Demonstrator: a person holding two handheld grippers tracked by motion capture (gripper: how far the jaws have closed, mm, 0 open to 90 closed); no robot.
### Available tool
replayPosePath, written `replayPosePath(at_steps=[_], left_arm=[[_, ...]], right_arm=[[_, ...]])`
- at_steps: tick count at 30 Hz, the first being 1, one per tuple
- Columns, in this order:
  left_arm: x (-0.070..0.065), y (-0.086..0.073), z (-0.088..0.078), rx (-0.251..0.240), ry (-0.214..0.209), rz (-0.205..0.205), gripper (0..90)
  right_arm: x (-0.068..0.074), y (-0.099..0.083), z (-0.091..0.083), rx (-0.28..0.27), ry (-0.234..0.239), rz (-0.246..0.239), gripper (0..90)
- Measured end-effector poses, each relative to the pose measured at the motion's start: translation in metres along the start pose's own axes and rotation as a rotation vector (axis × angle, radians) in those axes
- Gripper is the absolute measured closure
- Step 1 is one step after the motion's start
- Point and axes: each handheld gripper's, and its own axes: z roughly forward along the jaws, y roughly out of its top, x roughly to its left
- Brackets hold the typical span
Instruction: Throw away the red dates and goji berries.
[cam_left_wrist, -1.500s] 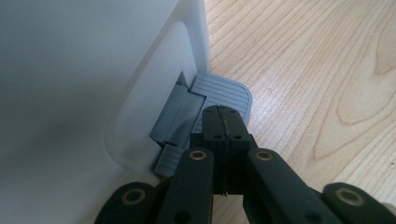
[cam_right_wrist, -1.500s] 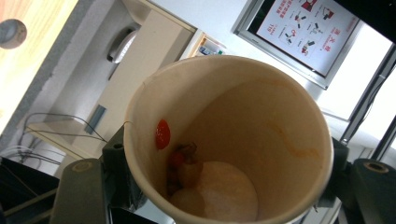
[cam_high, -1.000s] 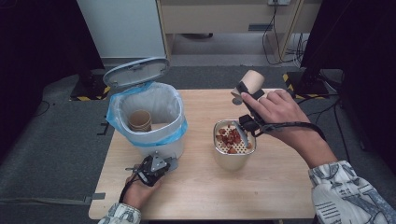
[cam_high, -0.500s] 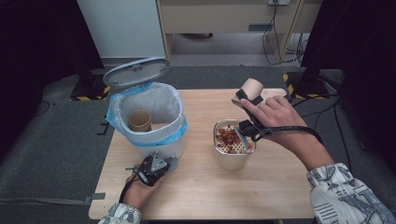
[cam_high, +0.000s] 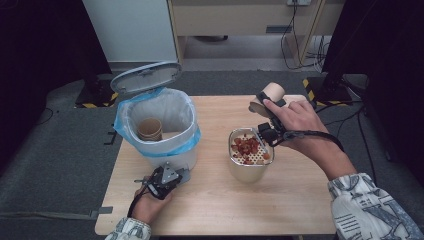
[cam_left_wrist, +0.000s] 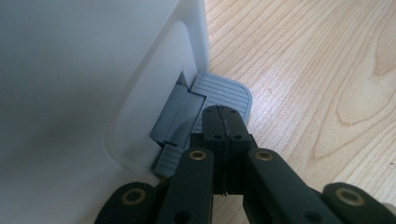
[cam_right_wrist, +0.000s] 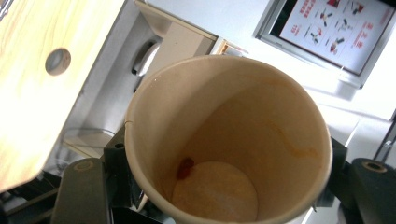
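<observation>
Inside, smooth round paper cup (cam_right_wrist: 229, 140) (tan, stained); ribbed grey pedal (cam_left_wrist: 222, 93).

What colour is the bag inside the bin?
Light blue. The bag folds over the rim of the white bin, and it shows best in the high view.

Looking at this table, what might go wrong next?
A red bit clings inside the paper cup held by the right tool; it may drop onto the table instead of the strainer. The left tool, shut, presses the bin pedal; if it slips off, the lid may close before the cup reaches the bin.
</observation>
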Motion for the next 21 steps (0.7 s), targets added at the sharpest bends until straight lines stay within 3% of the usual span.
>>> replayPosePath(at_steps=[6, 11, 21], left_arm=[[0.0, 0.0, 0.0, -0.001, 0.0, 0.0, 89.9], [0.0, 0.0, 0.0, -0.001, 0.0, -0.001, 89.9], [0.0, 0.0, 0.0, -0.001, -0.001, -0.002, 89.9]], right_arm=[[-0.001, -0.005, 0.004, -0.015, 0.012, 0.11, 30.8], [0.0, -0.005, 0.009, -0.018, 0.03, 0.159, 30.8], [-0.002, -0.007, 0.017, -0.043, 0.05, 0.311, 30.7]])
